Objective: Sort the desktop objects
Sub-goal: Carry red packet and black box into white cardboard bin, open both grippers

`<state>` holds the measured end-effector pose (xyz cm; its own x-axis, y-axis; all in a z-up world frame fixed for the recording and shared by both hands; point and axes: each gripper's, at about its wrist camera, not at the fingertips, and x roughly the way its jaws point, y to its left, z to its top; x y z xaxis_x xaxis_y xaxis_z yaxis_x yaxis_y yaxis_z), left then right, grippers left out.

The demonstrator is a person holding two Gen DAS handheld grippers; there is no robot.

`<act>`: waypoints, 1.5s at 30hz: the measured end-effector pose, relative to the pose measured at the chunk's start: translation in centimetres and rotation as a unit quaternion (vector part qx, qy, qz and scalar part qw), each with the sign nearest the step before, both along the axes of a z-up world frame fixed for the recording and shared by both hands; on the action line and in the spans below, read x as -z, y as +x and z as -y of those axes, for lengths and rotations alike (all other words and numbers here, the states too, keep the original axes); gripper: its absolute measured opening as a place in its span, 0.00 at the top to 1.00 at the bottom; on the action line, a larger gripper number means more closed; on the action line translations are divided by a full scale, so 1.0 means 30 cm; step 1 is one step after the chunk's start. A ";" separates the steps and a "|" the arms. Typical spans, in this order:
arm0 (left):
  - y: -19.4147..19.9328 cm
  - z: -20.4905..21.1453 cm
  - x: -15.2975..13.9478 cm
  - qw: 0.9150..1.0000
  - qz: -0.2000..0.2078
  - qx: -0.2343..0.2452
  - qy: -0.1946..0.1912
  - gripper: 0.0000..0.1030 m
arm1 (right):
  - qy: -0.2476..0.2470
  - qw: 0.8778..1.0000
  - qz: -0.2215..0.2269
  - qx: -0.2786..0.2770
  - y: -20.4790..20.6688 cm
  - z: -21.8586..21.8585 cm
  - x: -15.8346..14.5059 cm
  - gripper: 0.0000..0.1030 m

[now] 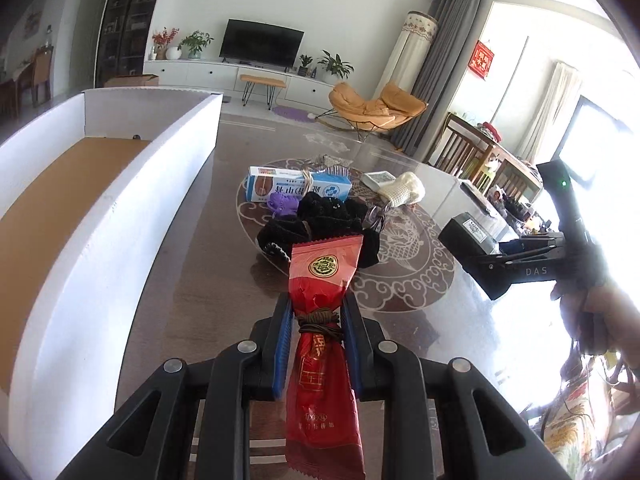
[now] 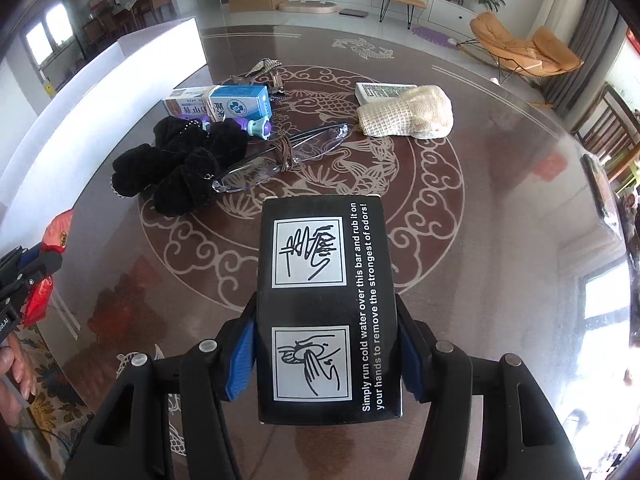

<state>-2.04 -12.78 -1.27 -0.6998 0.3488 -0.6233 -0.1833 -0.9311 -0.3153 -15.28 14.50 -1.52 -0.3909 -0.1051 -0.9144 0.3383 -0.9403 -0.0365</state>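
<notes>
Left hand-held gripper (image 1: pixel 316 320) clamps the red foil snack packet (image 1: pixel 323 344); right hand-held gripper (image 2: pixel 326 354) clamps the black printed carton (image 2: pixel 327 308); carry both level to the white cardboard box (image 1: pixel 132 216) at the bench's left edge.

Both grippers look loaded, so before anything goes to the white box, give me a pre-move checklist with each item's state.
1. Left gripper shut on the red packet: ok, the pads pinch it at its tied waist.
2. Right gripper shut on the black box: ok, a pad on each side.
3. Both loads lifted off the table: cannot tell.
4. White box open, with room: ok, its brown floor is bare where it shows.
5. Way from packet to white box free: ok.
6. Glasses and black cloth apart from both grippers: ok.
</notes>
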 end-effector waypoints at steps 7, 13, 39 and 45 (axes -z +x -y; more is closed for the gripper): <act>0.029 0.337 -0.268 0.996 -0.043 -0.074 -0.010 0.77 | -0.066 0.993 -0.041 -0.084 -0.010 0.389 -0.247 0.42; -0.032 0.689 -0.226 0.984 0.022 -0.172 -0.032 0.77 | -0.140 0.968 -0.062 -0.197 0.031 0.913 -0.384 0.42; -0.048 0.410 -0.187 0.990 0.003 -0.123 -0.063 0.30 | -0.160 0.951 -0.200 -0.174 0.079 0.962 -0.254 0.01; -0.019 -0.017 -0.157 0.998 -0.023 0.009 -0.055 0.02 | -0.075 0.965 -0.237 -0.087 0.098 0.524 -0.127 0.00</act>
